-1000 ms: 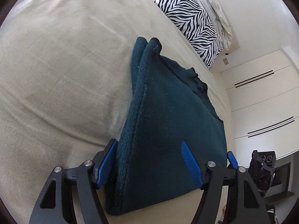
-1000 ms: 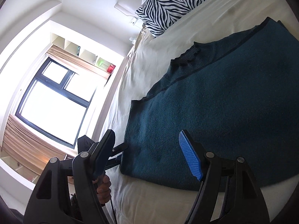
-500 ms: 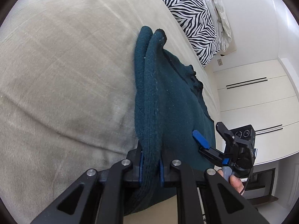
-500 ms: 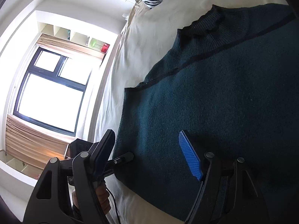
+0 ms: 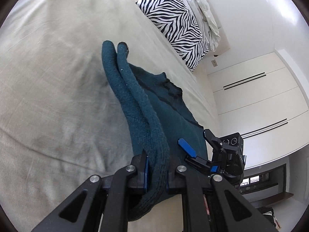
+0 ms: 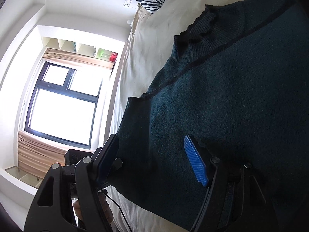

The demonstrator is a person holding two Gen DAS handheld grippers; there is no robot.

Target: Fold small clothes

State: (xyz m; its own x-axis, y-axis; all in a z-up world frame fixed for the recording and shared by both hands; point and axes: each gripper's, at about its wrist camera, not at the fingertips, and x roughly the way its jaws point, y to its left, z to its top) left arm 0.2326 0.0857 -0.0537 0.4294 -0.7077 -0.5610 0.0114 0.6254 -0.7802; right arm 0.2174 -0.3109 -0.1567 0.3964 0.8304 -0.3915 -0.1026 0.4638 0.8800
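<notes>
A dark teal knit sweater (image 5: 146,116) lies on the beige bed (image 5: 58,77), collar toward the pillow. My left gripper (image 5: 156,171) is shut on its rolled side edge near the hem and holds that edge up off the bed. In the right wrist view the sweater (image 6: 222,106) fills the right half. My right gripper (image 6: 154,160) is open and straddles the sweater's other bottom corner, with cloth between the blue pads (image 6: 196,163). It also shows in the left wrist view (image 5: 193,154), open over the hem.
A zebra-print pillow (image 5: 177,23) and a pale crumpled cloth (image 5: 204,9) lie at the bed's head. White wardrobe doors (image 5: 260,100) stand beyond the bed. A bright window (image 6: 61,100) and wall shelves (image 6: 81,48) are on the other side.
My left gripper went from open around the sweater's side edge to shut on it and lifted it. My right gripper moved in over the opposite corner and stayed open.
</notes>
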